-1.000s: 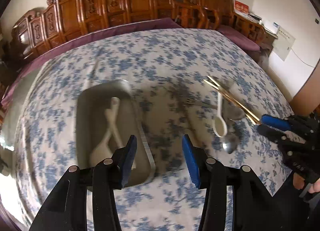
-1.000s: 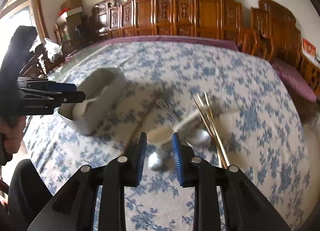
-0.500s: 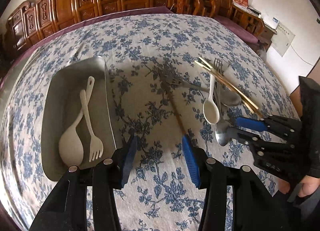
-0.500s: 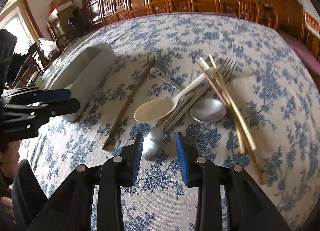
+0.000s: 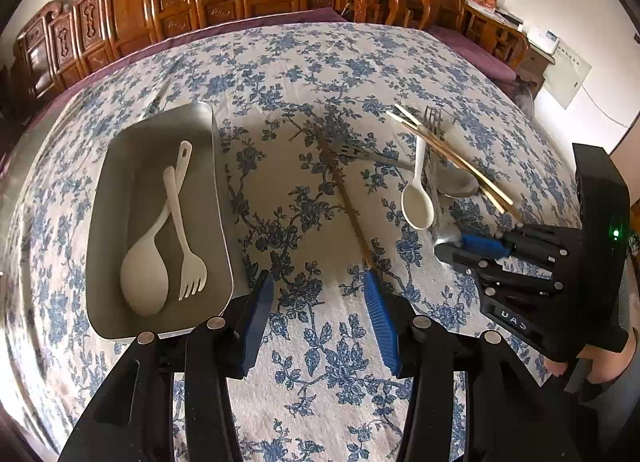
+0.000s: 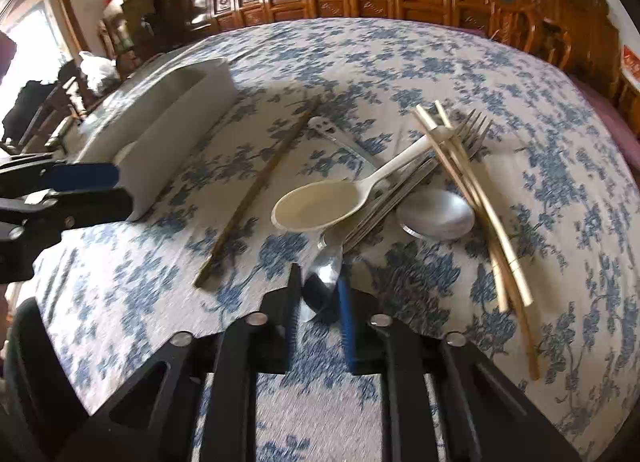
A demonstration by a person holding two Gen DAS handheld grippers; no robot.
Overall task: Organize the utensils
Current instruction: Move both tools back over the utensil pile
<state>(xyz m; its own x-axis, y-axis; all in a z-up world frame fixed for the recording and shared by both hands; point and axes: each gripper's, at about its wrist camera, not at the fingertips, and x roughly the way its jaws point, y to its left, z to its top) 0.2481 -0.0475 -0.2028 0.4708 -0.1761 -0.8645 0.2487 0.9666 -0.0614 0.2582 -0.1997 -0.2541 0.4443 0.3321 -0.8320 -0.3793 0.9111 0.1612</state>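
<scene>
A: Where do we stand with the right gripper [image 6: 318, 304]?

B: Its jaws are closing around the bowl of the shiny metal spoon [image 6: 326, 268], which lies between the blue pads at the near edge of the utensil heap. We cannot tell yet whether the pads press on it.

A: And our left gripper [image 5: 318, 302]?

B: Half open, holding nothing, hanging over the blue-flowered white tablecloth [image 5: 320, 62]. The grey rectangular metal tray [image 5: 120, 150] sits at its ten o'clock, just beside the left pad.

A: What do we have in the tray?

B: A cream plastic spoon [image 5: 146, 262] and a cream plastic fork [image 5: 188, 250], handles crossed.

A: And the heap?

B: In the right wrist view, at twelve o'clock from the jaws, a second cream spoon [image 6: 320, 204] lies on top of steel forks [image 6: 472, 130]. A large round steel spoon bowl [image 6: 438, 214] sits at one o'clock, pale gold chopsticks [image 6: 480, 202] across it. A single brown wooden chopstick [image 6: 256, 190] lies apart at eleven o'clock, between heap and tray.
</scene>
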